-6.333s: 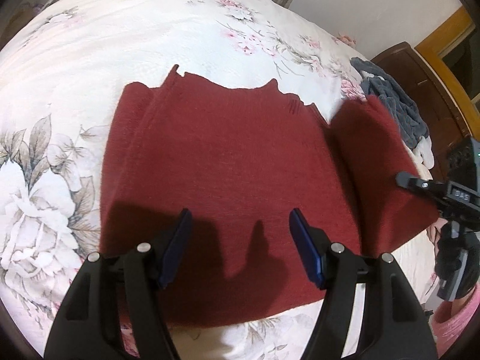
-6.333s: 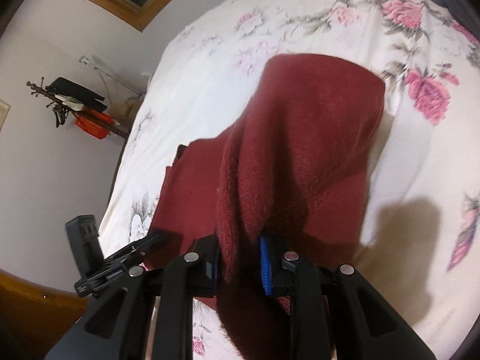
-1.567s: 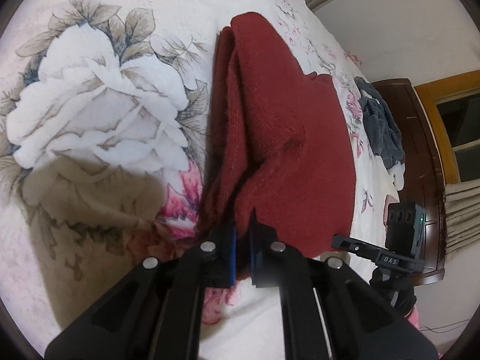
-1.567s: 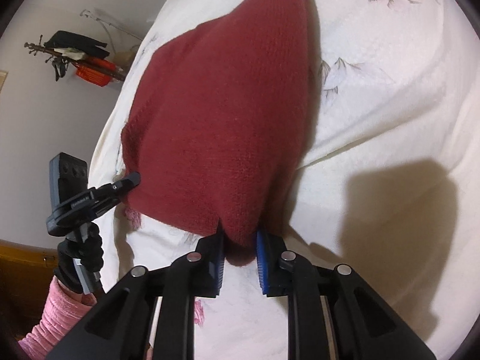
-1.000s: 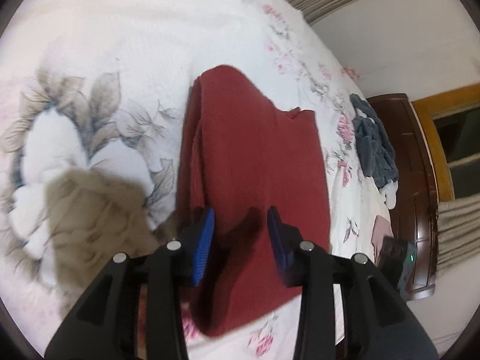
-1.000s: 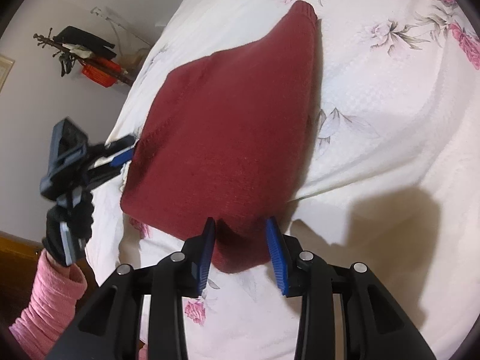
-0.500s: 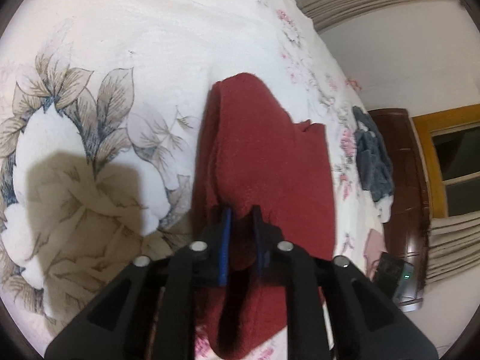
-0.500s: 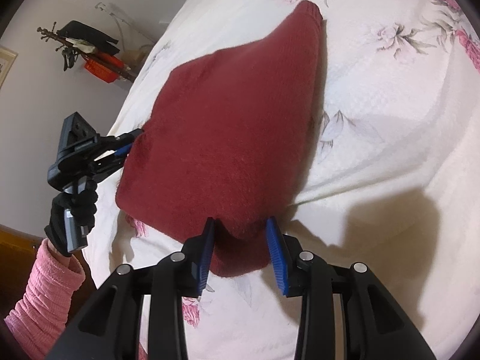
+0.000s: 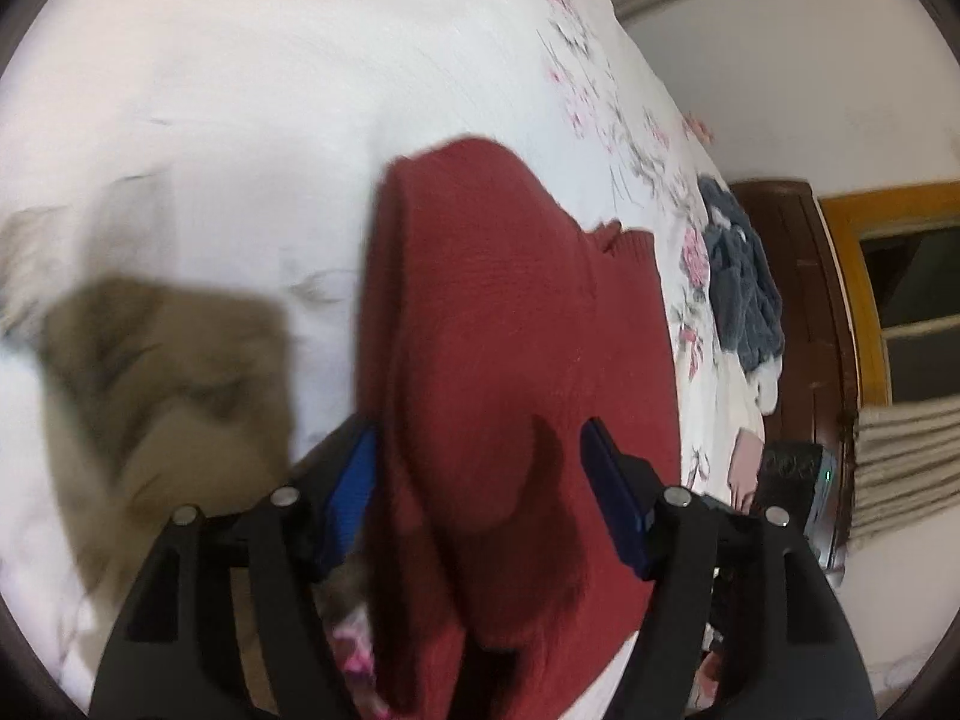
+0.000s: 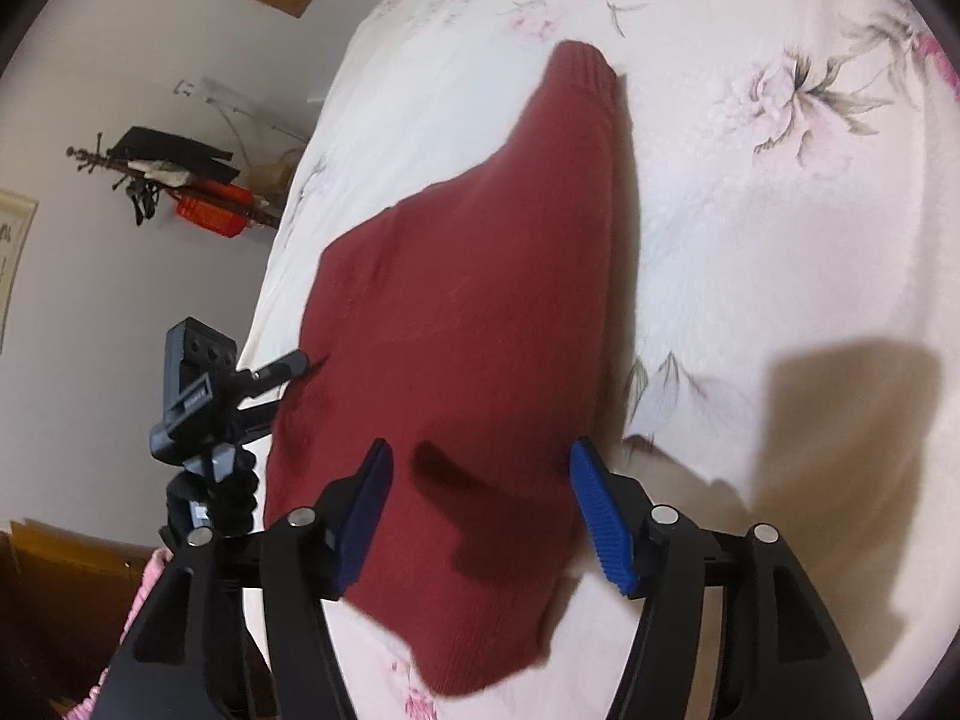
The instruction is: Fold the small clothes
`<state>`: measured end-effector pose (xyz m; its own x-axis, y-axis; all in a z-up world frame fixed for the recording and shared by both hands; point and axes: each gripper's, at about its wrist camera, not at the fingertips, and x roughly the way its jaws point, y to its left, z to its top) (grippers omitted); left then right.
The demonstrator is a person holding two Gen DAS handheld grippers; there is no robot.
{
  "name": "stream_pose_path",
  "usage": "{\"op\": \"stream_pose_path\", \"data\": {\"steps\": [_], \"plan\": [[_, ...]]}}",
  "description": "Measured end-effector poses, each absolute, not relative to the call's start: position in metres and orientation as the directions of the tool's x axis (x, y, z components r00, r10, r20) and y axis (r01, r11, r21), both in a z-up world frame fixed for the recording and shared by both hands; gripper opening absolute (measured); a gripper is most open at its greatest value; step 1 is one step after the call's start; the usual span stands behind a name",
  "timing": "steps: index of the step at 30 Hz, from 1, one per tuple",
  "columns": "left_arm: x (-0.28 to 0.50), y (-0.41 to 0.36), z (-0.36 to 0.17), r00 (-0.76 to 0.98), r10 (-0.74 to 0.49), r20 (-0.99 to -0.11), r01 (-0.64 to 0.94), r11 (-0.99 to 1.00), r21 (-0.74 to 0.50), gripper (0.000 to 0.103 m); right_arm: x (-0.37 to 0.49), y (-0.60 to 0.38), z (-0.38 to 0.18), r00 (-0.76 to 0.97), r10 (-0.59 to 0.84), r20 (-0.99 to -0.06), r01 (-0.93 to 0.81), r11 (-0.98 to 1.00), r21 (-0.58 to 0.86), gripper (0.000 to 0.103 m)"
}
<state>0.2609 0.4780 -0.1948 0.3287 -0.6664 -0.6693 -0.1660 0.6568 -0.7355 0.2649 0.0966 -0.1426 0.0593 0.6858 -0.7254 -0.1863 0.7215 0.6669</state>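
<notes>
lying folded on the bed (image 9: 240,90): dark red knit garment (image 9: 510,330), a long narrow bundle on the white floral bedspread; ribbed cuff end (image 10: 585,69) points away from the right wrist camera, toward the far part of the bed; in the left wrist view a second ribbed edge (image 9: 630,240) sticks out on the garment's right side.

left hand-held gripper (image 9: 480,468): jaws spread wide, blue pads (image 9: 354,480) on either side of the garment's near end; whether the left pad touches the cloth cannot be told, the right one stands apart; nothing pinched; left view is motion-blurred, a brown shadow falls on the bedspread to the left of the garment.

right hand-held gripper (image 10: 480,480): jaws likewise wide apart, blue pads (image 10: 600,516) straddling the near end of the garment from above; no cloth between them in a grip; its shadow falls on the cloth and on the bedspread to the right.

seen from the right wrist camera, the left hand-held gripper sits at the garment's left edge, held by a black-gloved hand (image 10: 210,498) with a pink sleeve (image 10: 138,594) below it.

grey-blue fuzzy clothing (image 9: 744,276) lies near the bed's far right edge, well apart from the red garment; dark wooden furniture (image 9: 810,300) beside it; coat rack (image 10: 174,180) against the wall in the right view.
</notes>
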Motion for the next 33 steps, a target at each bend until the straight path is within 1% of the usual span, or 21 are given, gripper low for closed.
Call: {"op": "stream_pose_path", "data": {"steps": [1,3,5,7,8,9,10,11,12,14,17,21,25,29,33], "plan": [[0.265,0.474,-0.198,0.315,-0.674,-0.668,-0.150,0.660,-0.736,0.068,0.268,0.098,-0.147,0.055,0.689,-0.722,-0.180,0.718,0.672,0.067],[0.273,0.464,-0.202,0.289,-0.698,-0.655,-0.114,0.655,-0.747,0.073,0.274,0.102,-0.158,0.042,0.691,-0.721,-0.172,0.716,0.676,0.070],[0.278,0.458,-0.205,0.269,-0.716,-0.644,-0.086,0.648,-0.757,0.078,0.277,0.106,-0.169,0.023,0.712,-0.702,-0.158,0.696,0.701,0.073],[0.281,0.453,-0.206,0.263,-0.721,-0.642,-0.076,0.647,-0.758,0.078,0.282,0.110,-0.183,0.013,0.745,-0.667,-0.120,0.664,0.738,0.074],[0.282,0.451,-0.205,0.263,-0.722,-0.640,-0.074,0.647,-0.759,0.077,0.283,0.112,-0.188,0.020,0.763,-0.646,-0.103,0.644,0.758,0.072],[0.282,0.446,-0.203,0.268,-0.720,-0.640,-0.061,0.650,-0.757,0.073,0.282,0.114,-0.189,0.029,0.764,-0.645,-0.104,0.644,0.758,0.068],[0.280,0.441,-0.200,0.271,-0.707,-0.653,-0.044,0.668,-0.743,0.059,0.281,0.116,-0.187,0.040,0.758,-0.651,-0.113,0.651,0.751,0.065],[0.278,0.439,-0.198,0.274,-0.694,-0.665,-0.038,0.684,-0.729,0.044,0.279,0.117,-0.184,0.052,0.754,-0.655,-0.127,0.656,0.744,0.055],[0.275,0.436,-0.196,0.279,-0.681,-0.677,-0.040,0.696,-0.717,0.040,0.276,0.116,-0.179,0.060,0.756,-0.651,-0.140,0.653,0.745,0.049],[0.269,0.436,-0.194,0.298,-0.706,-0.643,-0.055,0.660,-0.749,0.035,0.272,0.111,-0.168,0.064,0.768,-0.638,-0.160,0.639,0.753,0.045],[0.256,0.431,-0.183,0.325,-0.739,-0.591,-0.047,0.611,-0.790,0.033,0.260,0.105,-0.139,0.066,0.786,-0.614,-0.217,0.612,0.760,0.043],[0.227,0.412,-0.160,0.328,-0.768,-0.550,-0.005,0.581,-0.814,0.032,0.239,0.084,-0.102,0.061,0.799,-0.599,-0.274,0.590,0.759,0.043],[0.191,0.388,-0.140,0.315,-0.800,-0.511,0.032,0.547,-0.837,0.031,0.208,0.052,-0.077,0.052,0.795,-0.605,-0.307,0.589,0.748,0.043],[0.154,0.346,-0.126,0.288,-0.807,-0.516,0.073,0.556,-0.828,0.031,0.171,0.013,-0.066,0.041,0.789,-0.613,-0.302,0.595,0.745,0.043],[0.121,0.304,-0.126,0.264,-0.806,-0.529,0.092,0.567,-0.818,0.031,0.137,-0.025,-0.065,0.050,0.760,-0.648,-0.309,0.629,0.713,0.043]]}}
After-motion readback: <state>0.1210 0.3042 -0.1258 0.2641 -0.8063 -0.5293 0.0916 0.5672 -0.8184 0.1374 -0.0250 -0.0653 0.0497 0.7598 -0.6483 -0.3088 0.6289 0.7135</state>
